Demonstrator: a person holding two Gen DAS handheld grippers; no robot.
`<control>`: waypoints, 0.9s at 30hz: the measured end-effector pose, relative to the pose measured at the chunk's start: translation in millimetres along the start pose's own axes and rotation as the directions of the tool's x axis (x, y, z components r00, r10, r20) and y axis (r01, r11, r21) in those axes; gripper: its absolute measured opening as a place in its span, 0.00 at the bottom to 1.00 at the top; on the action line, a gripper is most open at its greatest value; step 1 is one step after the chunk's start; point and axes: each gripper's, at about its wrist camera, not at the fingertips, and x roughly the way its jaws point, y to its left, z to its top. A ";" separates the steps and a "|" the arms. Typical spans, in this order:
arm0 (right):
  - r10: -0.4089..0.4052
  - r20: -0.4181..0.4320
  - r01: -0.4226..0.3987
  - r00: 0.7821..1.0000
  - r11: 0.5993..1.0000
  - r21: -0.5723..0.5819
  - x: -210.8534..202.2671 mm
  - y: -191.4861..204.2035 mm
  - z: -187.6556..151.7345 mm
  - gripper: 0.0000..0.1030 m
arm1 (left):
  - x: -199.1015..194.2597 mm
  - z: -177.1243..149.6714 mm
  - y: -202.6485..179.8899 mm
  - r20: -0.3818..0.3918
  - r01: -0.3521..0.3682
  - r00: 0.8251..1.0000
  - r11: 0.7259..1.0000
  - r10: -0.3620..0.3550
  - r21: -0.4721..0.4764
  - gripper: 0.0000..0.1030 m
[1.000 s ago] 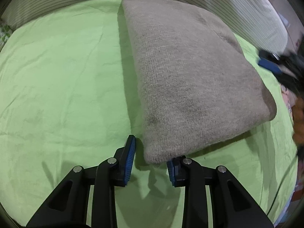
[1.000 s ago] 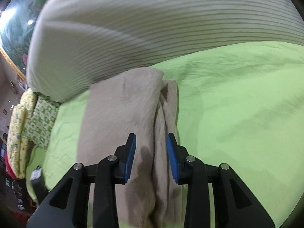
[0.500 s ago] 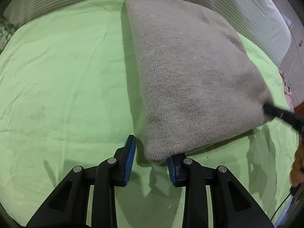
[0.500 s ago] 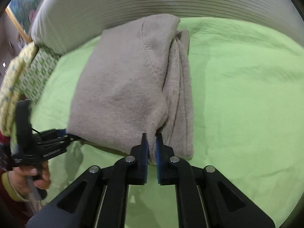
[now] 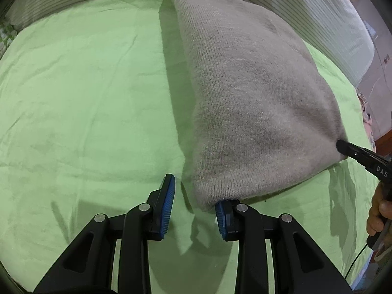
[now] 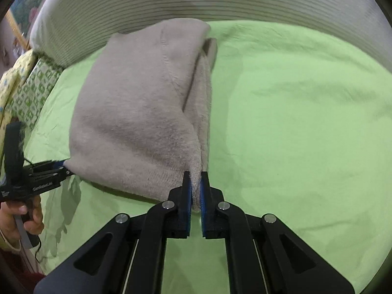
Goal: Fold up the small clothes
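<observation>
The right gripper point(image 6: 195, 191) is clamped on a near corner of the folded sweater point(image 6: 137, 112), which hides its pad tips. The left gripper point(image 5: 194, 210) stands partly open at the other near corner, gripping nothing, angled down. The sweater lies on the green sheet point(image 5: 85, 98).

A bed covered with a creased light-green cotton sheet point(image 6: 294, 112) fills both views, evenly lit with soft shadows. Behind the sheet lies a bulky white quilt with thin grey stripes point(image 6: 220, 2). At the sheet's left edge sits a folded yellow-and-green patterned cloth point(image 6: 29, 85). Beyond the quilt's left end, a framed picture point(image 6: 22, 17) hangs, blurred.
</observation>
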 end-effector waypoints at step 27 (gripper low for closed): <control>0.052 0.141 -0.080 0.989 0.975 0.205 -0.5 7.4 74.2 0.64 | -51.7 33.3 50.1 0.029 0.140 0.990 0.982 -0.138 -0.123 0.64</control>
